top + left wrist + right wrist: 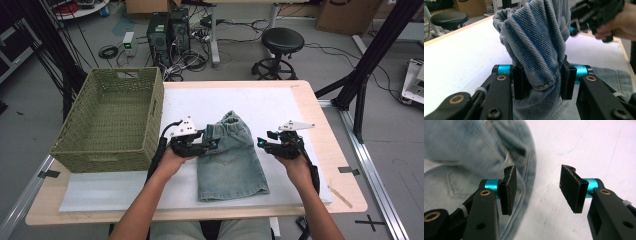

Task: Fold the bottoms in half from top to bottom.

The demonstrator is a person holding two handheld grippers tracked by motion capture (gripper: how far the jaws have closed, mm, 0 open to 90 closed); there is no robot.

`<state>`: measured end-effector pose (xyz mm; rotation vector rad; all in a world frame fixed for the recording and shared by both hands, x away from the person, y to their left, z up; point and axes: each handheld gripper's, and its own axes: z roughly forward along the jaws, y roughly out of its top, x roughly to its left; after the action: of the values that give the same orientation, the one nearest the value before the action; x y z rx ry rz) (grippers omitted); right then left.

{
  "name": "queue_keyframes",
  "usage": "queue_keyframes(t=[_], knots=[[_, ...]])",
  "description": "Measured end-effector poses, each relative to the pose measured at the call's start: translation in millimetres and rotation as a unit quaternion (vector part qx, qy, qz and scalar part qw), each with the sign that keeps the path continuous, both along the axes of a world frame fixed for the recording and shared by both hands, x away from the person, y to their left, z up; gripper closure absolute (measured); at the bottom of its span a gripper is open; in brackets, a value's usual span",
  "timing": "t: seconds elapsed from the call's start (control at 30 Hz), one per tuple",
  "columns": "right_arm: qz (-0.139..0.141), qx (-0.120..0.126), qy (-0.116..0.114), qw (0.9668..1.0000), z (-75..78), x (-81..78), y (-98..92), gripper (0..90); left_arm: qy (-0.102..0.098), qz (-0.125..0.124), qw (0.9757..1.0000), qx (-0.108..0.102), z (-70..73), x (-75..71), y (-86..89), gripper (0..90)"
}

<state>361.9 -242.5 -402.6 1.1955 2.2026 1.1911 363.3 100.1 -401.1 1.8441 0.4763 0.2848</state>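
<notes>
Beside the empty basket (112,117), left hand-held gripper (210,141) clamps denim shorts (230,162); right hand-held gripper (262,142) gapes empty.

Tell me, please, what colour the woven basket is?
Olive green woven basket, clearest in the high view.

Lab or robotics workroom indicated. Table (330,145) covered with white sheet (260,100), ringed by black frame struts (372,50) on floor rails (372,165). Two computer towers (167,32) placed on grey floor amid tangled cables (192,60). Black stool (282,42) seen behind table. Cardboard boxes (345,15) stacked along far wall. Tape marks (367,222) stuck on floor.
</notes>
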Motion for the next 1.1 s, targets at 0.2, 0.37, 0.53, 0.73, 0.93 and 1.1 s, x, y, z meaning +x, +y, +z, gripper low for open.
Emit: queue_keyframes(t=[0.2,0.37,0.53,0.73,0.93,1.1], knots=[[0.038,-0.007,-0.014,0.9992,13.0,14.2,5.1,47.8,-0.006,0.0,1.0,0.004,-2.1,-9.3,3.0,63.4],[0.079,-0.033,-0.013,0.9963,16.0,23.3,19.7,48.3,-0.003,0.001,1.0,0.004,-4.9,-13.1,4.4,63.2],[0.095,-0.057,-0.009,0.9939,15.7,33.4,30.1,53.9,-0.003,0.001,1.0,0.005,-5.7,-16.1,5.4,63.1],[0.127,-0.061,0.005,0.99,16.4,42.5,36.9,62.6,0.0,0.001,1.0,0.003,-6.9,-18.0,6.9,63.1],[0.141,-0.065,0.016,0.9877,13.1,43.8,37.4,77.3,0.001,0.001,1.0,0.002,-8.3,-19.1,6.5,63.1],[0.143,-0.075,0.014,0.9868,14.2,41.4,38.2,90.0,0.003,0.001,1.0,0.002,-8.0,-19.7,6.4,63.0]])
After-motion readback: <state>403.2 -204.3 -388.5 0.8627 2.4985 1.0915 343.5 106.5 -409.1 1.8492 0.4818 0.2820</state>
